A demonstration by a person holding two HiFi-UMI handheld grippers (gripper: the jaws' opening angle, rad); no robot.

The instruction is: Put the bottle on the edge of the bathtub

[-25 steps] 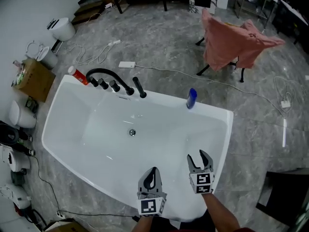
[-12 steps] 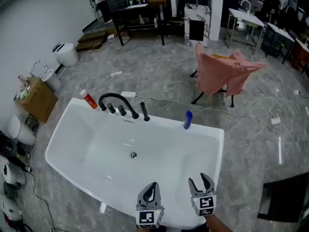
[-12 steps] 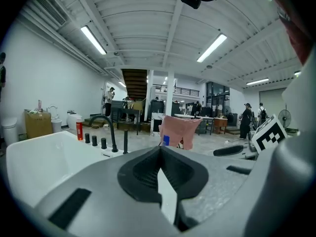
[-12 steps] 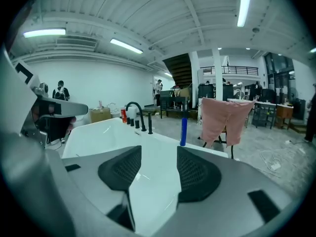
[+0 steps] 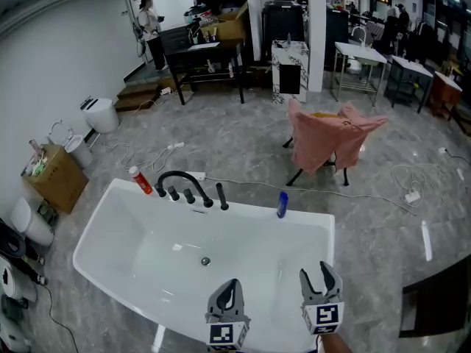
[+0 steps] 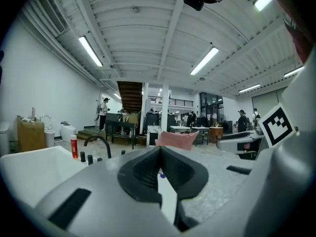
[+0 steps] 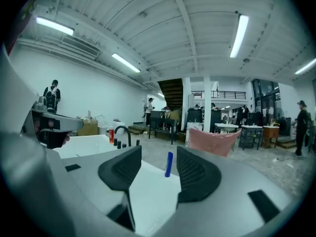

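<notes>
A blue bottle point(image 5: 282, 204) stands upright on the far rim of the white bathtub point(image 5: 118, 219), right of the black faucet point(image 5: 180, 182). A red bottle point(image 5: 140, 180) stands at the tub's far left corner. Both grippers hover over the near rim, far from the bottles. My left gripper point(image 5: 230, 282) is shut and empty. My right gripper point(image 5: 318, 272) is open and empty. In the right gripper view the blue bottle point(image 7: 169, 164) shows far off between the jaws of the right gripper point(image 7: 159, 164). In the left gripper view, my left gripper point(image 6: 159, 150) points toward the faucet point(image 6: 96, 144) and red bottle point(image 6: 74, 146).
A chair draped with a pink cloth point(image 5: 331, 142) stands on the grey floor beyond the tub. Cables point(image 5: 243, 184) run along the floor behind the rim. A cardboard box point(image 5: 48, 175) and white containers sit at the left wall. Tables and people are at the back.
The head view has tilted up, so the tub sits lower in frame and more of the room shows. The right gripper has shifted slightly right. The blue bottle has stayed on the rim.
</notes>
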